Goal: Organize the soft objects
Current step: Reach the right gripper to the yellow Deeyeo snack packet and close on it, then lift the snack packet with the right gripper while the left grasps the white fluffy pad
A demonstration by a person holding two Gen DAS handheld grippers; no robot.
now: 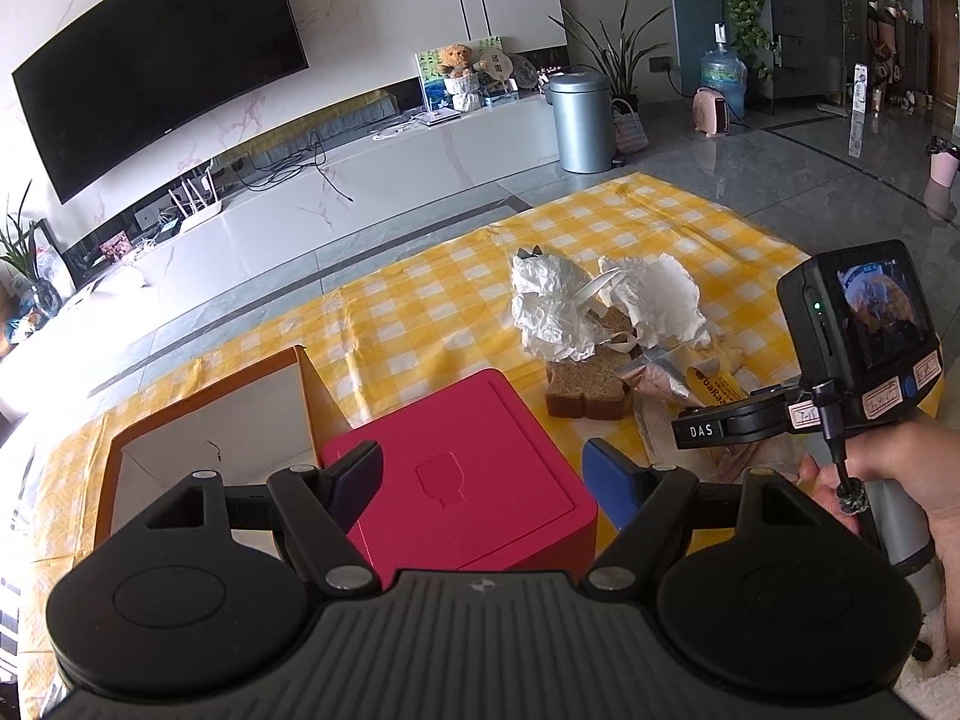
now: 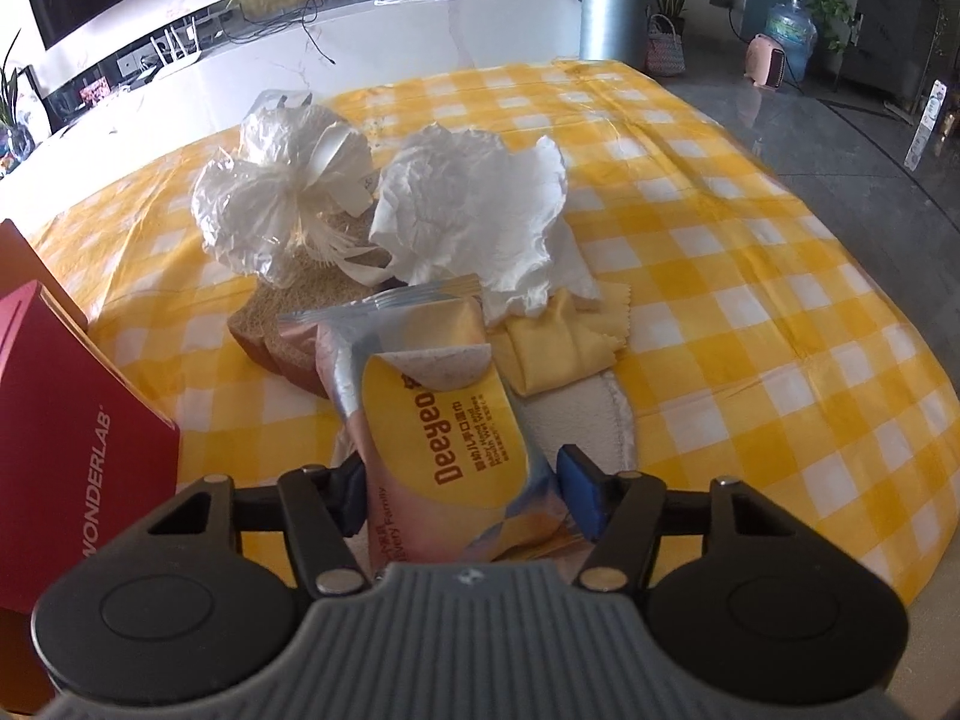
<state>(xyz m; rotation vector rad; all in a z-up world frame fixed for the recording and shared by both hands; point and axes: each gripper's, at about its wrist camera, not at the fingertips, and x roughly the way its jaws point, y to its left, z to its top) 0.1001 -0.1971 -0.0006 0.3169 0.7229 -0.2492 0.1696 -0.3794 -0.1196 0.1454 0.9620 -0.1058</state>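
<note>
My right gripper (image 2: 462, 492) is shut on a yellow and pink wet wipes pack (image 2: 444, 420), its pads pressing the pack's near end from both sides. The pack lies over a white towel (image 2: 594, 414), beside a folded yellow cloth (image 2: 558, 342). Behind them are crumpled white paper (image 2: 474, 210), a white plastic bag (image 2: 270, 204) and brown bread slices (image 2: 282, 324). My left gripper (image 1: 486, 480) hangs open over a red box (image 1: 474, 456), with nothing between its fingers. The left wrist view shows the wipes pack (image 1: 708, 384) just ahead of the right tool.
An open orange-edged cardboard box (image 1: 210, 438) stands left of the red box. Everything rests on a yellow checked cloth (image 2: 750, 300) spread on a grey floor. A metal bin (image 1: 579, 120) and a white TV bench (image 1: 360, 180) stand beyond it. A hand (image 1: 900, 480) holds the right tool.
</note>
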